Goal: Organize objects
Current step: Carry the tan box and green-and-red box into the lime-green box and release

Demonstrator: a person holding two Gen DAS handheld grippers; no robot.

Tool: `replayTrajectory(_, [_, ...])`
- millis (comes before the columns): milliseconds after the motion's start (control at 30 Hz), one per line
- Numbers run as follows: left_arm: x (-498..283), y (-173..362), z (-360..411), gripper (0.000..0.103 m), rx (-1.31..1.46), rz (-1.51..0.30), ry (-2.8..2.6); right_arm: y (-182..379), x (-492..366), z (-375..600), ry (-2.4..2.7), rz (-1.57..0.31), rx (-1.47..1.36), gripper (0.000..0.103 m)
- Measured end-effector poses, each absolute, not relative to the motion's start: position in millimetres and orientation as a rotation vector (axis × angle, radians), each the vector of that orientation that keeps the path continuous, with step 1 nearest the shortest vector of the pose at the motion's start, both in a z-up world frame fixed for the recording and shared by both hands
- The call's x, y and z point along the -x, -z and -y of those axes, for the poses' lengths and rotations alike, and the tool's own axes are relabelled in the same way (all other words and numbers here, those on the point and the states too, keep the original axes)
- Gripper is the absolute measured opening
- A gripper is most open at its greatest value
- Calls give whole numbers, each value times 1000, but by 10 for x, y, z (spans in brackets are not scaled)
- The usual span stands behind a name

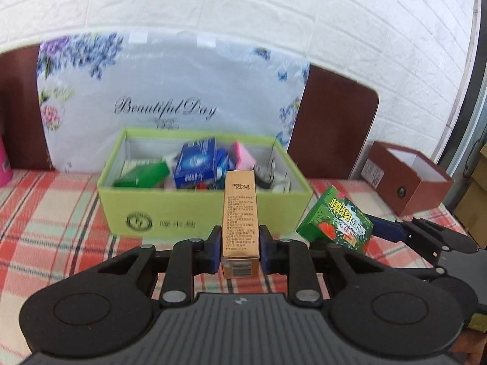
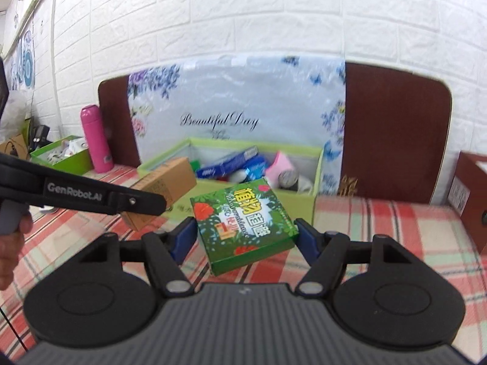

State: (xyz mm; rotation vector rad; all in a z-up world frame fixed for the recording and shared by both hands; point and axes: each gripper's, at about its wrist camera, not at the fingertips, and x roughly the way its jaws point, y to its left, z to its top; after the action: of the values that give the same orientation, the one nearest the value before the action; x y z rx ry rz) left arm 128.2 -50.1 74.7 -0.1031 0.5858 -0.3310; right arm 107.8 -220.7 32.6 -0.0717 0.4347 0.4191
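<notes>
L gripper [image 1: 240,243] is pinching a tall gold-brown carton [image 1: 241,213] betw. both blue pads, carton upright in the left wrist view, held just in front of the lime-green box [image 1: 170,213]. In the right wrist view same carton [image 2: 164,191] sits at the near-left corner of that box [image 2: 307,206], L gripper arm across it. Box is open-topped, on the plaid tablecloth [image 1: 45,206]; inside, L to R: green pack [image 1: 143,175], blue packs [image 1: 196,164], pink item [image 1: 243,155], a dark can-like thing, blurred. R gripper [image 2: 246,237] is clamped on a flat green floral box [image 2: 243,222], tilted, above the cloth, near the box's front-right side; also seen at [image 1: 334,219]. Far R: open brown box [image 1: 408,179]. Far L in right wrist view: pink bottle [image 2: 94,138], small green tray [image 2: 61,155]. Floral "Beautiful Day" board [image 1: 170,91] behind.
</notes>
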Motion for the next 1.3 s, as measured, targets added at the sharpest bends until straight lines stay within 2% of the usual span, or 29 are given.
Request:
replayTrajectory(300, [-1794, -1090, 731, 25, 92, -532, 358, -376, -1687, 2072, -353, -406, 119, 69])
replayTrajectory(700, [-2592, -812, 874, 25, 81, -616, 324, -128, -2407, 1929, -330, -445, 119, 69])
replayTrajectory(767, [-2646, -755, 868, 25, 77, -606, 307, -73, -2458, 1896, -353, -453, 136, 73])
replayTrajectory(800, [-2648, -732, 863, 36, 73, -600, 299, -41, -2459, 1883, -361, -450, 146, 77])
replayTrajectory(833, [-2648, -707, 855, 46, 69, -599, 293, -15, -2447, 1879, -358, -439, 154, 88])
replayTrajectory(867, [-2637, -690, 840, 69, 75, -594, 282, 10, -2421, 1875, -347, -422, 165, 95])
replayTrajectory(900, [-2610, -673, 818, 77, 87, -577, 263, 31, -2398, 1874, -335, -410, 175, 97])
replayTrajectory(1067, [-2576, -639, 794, 77, 89, -584, 258, 69, -2335, 1918, -311, -409, 168, 103])
replayTrajectory(1300, [-2401, -736, 787, 77, 84, -588, 256, -53, -2187, 1966, -308, -403, 155, 103])
